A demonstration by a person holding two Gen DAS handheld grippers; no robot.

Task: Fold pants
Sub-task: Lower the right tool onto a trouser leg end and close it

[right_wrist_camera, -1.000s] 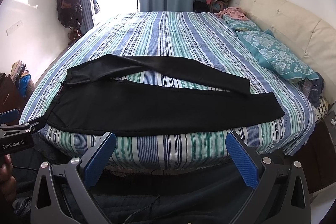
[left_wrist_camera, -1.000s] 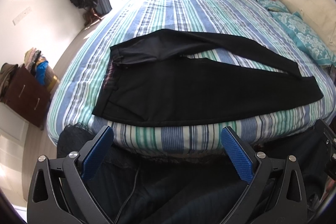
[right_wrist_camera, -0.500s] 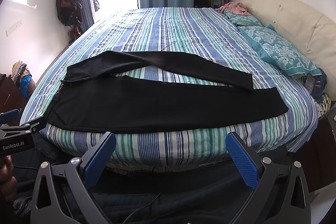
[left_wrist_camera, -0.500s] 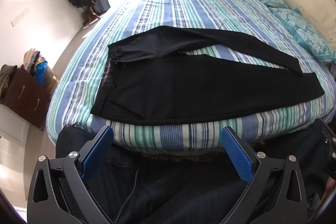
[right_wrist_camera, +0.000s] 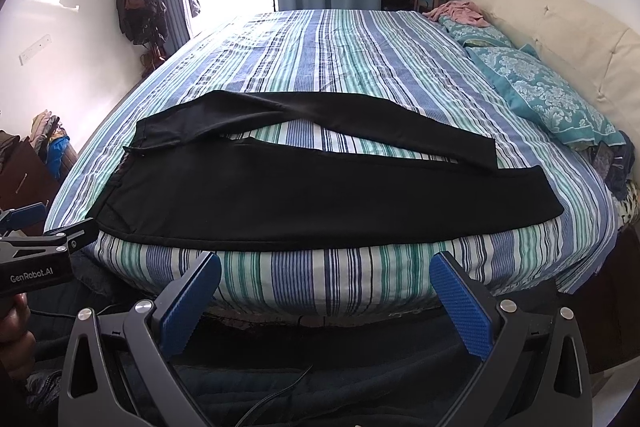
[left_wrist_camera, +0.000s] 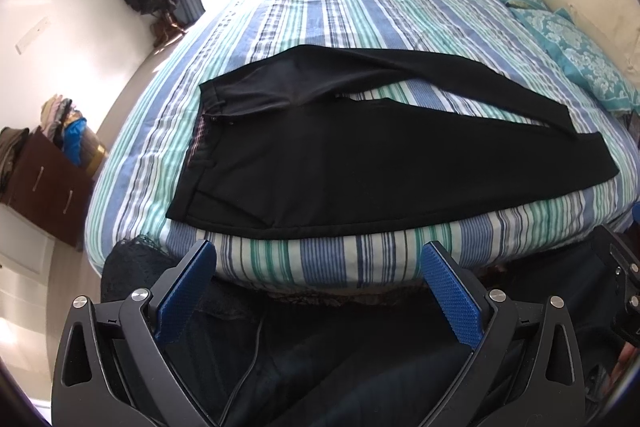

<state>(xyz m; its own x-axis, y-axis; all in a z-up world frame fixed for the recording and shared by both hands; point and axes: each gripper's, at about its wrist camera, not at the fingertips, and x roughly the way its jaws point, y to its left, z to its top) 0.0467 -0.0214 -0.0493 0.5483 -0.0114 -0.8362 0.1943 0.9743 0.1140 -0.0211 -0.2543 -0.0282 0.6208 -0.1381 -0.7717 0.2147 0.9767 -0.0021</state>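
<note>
**Pants flat on the bed, both grippers waiting**

Striped bedding fills the middle of both views, and the bed (right_wrist_camera: 360,59) runs away from me toward the curtains at the top of the frame. Black pants (right_wrist_camera: 304,195) lie spread across its near edge, waistband at the left of the frame, cuffs at the right. The 2 legs are parted: the near one lies straight along the mattress edge, the far one angles off toward the right centre, with a wedge of stripes showing between them. I read that as the layout for a first fold, far leg over near leg, so nothing of the task looks done yet.

My left gripper (left_wrist_camera: 320,279) hangs below the mattress edge at the bottom of its frame, blue pads (left_wrist_camera: 186,291) spread wide and holding nothing. My right gripper (right_wrist_camera: 326,291) sits the same way in its own view, pads parted and empty, well short of the cloth. The left one also shows at the lower left of the right view, near the waistband corner, which suits a grab at that end.

A pillow (right_wrist_camera: 544,95) sits at the right, clear of the pants. Thin cloth on soft bedding could bunch when pinched, I judge.
</note>
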